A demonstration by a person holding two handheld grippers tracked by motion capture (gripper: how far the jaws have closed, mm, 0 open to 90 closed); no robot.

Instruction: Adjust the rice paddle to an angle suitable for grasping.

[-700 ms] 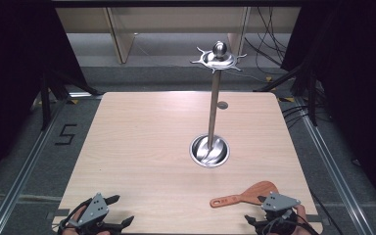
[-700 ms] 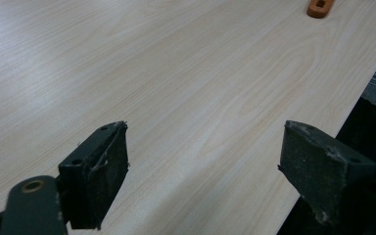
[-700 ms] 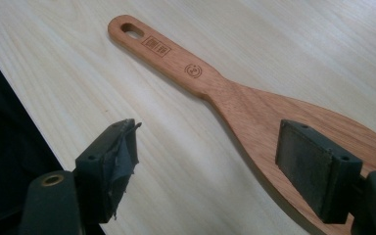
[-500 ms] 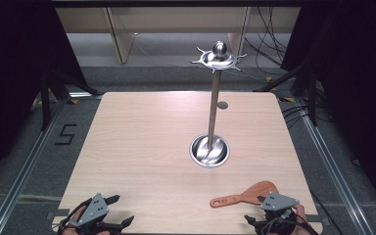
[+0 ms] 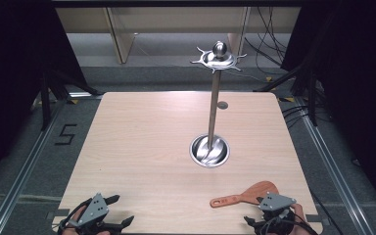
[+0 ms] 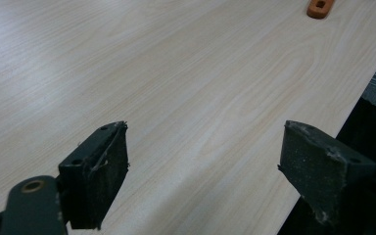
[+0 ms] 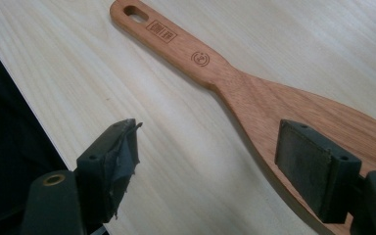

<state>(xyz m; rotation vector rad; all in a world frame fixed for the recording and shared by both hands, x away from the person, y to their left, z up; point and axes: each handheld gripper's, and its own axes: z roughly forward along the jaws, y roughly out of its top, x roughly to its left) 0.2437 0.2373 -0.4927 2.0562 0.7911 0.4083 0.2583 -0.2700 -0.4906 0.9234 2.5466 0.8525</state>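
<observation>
A wooden spatula [image 5: 247, 195] lies flat near the table's front right edge, its handle with a hanging hole pointing left. In the right gripper view the wooden spatula [image 7: 254, 93] stretches from upper left to lower right. My right gripper [image 7: 208, 161] is open just above it, one jaw over the blade's edge, the other over bare table. From above, the right gripper [image 5: 274, 215] sits at the spatula's blade end. My left gripper [image 5: 110, 218] hovers at the front left edge, open and empty. In its own view the left gripper [image 6: 203, 166] shows bare wood between its jaws.
A tall metal utensil stand [image 5: 214, 98] rises from a round steel base [image 5: 209, 151] right of the table's centre, with hooks around its top disc [image 5: 219, 58]. The wooden table [image 5: 142, 147] ends at dark floor and rails on both sides. The spatula's handle tip [image 6: 320, 7] peeks in the left gripper view.
</observation>
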